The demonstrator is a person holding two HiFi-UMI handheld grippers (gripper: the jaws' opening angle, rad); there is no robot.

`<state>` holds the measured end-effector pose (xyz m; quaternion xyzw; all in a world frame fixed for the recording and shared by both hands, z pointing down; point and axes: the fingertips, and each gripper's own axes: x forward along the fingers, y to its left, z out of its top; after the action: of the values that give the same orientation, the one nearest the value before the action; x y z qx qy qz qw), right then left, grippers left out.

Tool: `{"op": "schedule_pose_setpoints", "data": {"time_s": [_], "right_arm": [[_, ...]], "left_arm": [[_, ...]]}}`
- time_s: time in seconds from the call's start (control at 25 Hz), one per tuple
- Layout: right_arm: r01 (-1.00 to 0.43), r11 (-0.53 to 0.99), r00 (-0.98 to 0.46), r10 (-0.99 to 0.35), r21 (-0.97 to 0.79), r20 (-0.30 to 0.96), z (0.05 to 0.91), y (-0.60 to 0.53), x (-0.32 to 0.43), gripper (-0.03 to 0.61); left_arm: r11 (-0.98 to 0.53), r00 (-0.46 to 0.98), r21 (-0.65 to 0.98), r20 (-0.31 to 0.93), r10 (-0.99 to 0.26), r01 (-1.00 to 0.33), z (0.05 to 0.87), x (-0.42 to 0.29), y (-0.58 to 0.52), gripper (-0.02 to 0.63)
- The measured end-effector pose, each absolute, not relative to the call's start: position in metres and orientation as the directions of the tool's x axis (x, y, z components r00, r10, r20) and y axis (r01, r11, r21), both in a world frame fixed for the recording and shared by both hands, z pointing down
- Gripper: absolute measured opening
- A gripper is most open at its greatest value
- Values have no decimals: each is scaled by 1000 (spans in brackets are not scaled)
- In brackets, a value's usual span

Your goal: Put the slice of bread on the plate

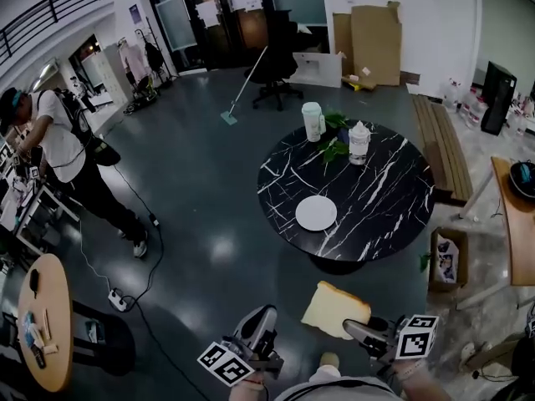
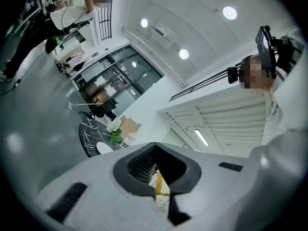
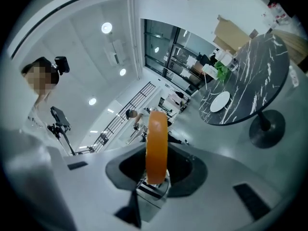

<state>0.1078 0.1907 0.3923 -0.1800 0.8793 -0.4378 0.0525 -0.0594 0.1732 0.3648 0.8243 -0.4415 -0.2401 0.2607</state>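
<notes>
Head view: the right gripper (image 1: 358,332) is clamping the slice of bread (image 1: 334,308) by its near edge, low in the frame over the floor. The white plate (image 1: 316,213) is sitting well ahead on the black marble table (image 1: 380,199), almost straight beyond the slice. The left gripper (image 1: 257,331) is hanging alongside, no nearer the plate.

Left gripper view: its jaws are resting together on nothing, with the plate (image 2: 103,148) small and far off to the left.

Right gripper view: the slice (image 3: 157,146) is standing edge-on between the pressing jaws. The plate (image 3: 220,101) is lying far ahead and to the right, so a long forward carry looks likely.
</notes>
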Motion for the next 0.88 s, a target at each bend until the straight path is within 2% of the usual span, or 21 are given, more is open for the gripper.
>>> {"op": "schedule_pose_setpoints", "data": {"time_s": [0.4,0.88], "right_arm": [[-235,540,-944,-325,-808,57,404,176,102,92],[-307,475,-909,-404,-825,106,413,107,96,92]], "left_arm": [[-433,469,657,-134,-873,-617,380,-59,167,8],[-493,567,691,-144,-811,-529,396,-54,73,8]]}}
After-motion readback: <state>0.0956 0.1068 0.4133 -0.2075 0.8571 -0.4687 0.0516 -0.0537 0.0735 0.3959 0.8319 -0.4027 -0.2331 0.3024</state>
